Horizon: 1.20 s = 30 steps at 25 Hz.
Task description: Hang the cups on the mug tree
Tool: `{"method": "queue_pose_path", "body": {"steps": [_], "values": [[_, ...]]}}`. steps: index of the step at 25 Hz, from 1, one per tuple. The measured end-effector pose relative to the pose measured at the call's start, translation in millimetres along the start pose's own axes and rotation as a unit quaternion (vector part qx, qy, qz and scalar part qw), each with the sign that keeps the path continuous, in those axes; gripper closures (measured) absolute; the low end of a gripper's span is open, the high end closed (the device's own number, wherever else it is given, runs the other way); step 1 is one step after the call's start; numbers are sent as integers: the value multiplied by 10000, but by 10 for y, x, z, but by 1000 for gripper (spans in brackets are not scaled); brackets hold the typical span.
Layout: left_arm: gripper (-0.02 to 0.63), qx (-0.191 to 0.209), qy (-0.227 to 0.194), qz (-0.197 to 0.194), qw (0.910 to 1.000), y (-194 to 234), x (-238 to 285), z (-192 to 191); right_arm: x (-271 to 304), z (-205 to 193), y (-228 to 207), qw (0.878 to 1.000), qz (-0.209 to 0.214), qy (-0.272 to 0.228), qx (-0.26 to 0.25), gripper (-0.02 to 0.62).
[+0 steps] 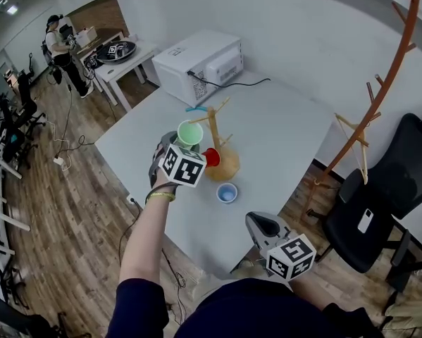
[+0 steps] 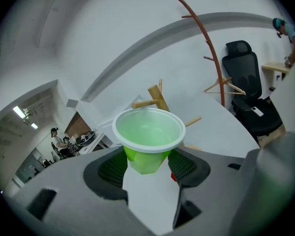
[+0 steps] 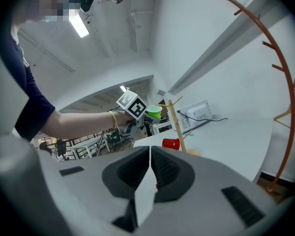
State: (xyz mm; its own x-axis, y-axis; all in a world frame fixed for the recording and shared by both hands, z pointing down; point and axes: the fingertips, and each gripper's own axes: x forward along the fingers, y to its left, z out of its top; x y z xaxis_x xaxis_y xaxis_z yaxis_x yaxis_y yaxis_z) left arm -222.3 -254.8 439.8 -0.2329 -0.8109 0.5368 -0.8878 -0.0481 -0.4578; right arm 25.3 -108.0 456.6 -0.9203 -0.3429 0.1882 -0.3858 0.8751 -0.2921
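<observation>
Left tongs (image 2: pixel 148 167) gripped the green cup (image 2: pixel 148 132), up at the mug tree's (image 1: pixel 214 129) 9 o'clock. Right tongs (image 3: pixel 150 161) were clenched, empty. 1 blue cup (image 1: pixel 227 192) sat on the tabletop (image 1: pixel 281 132) at 6 o'clock.

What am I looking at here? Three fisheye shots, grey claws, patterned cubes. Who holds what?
There is no robot. A person holds a hand tool with two jaws in each hand, and the patterned cubes are part of those tools.

The head view comes from a camera on the person's head, looking down. The other two come from cameras on each tool, looking along its jaws.

On the white table stand a wooden mug tree, a blue cup and a microwave. A red cup lies on its side against the tree's stem, apparently hung on a low peg.

The left gripper has its jaws closed on a green cup, close to the tree. The right gripper is shut and empty, near the person's body.
</observation>
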Motion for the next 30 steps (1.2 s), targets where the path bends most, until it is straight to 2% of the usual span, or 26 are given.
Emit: {"method": "queue_pose_path", "body": {"steps": [8,14,22,30], "values": [[336,842,277,458,9950,84,-21,34,-11,-16,-35,9998,215,16,-48,565],[336,1694,391,891,9807,145,-66,128,17,-2,-65,9993,374,11,-77,565],[336,2286,365,1084,9668,153,-93,280,94,56,-68,9986,519,-38,-108,565],[336,3148,466,1483,9363,214,-127,467,138,112,-101,9983,555,-137,-99,565]]}}
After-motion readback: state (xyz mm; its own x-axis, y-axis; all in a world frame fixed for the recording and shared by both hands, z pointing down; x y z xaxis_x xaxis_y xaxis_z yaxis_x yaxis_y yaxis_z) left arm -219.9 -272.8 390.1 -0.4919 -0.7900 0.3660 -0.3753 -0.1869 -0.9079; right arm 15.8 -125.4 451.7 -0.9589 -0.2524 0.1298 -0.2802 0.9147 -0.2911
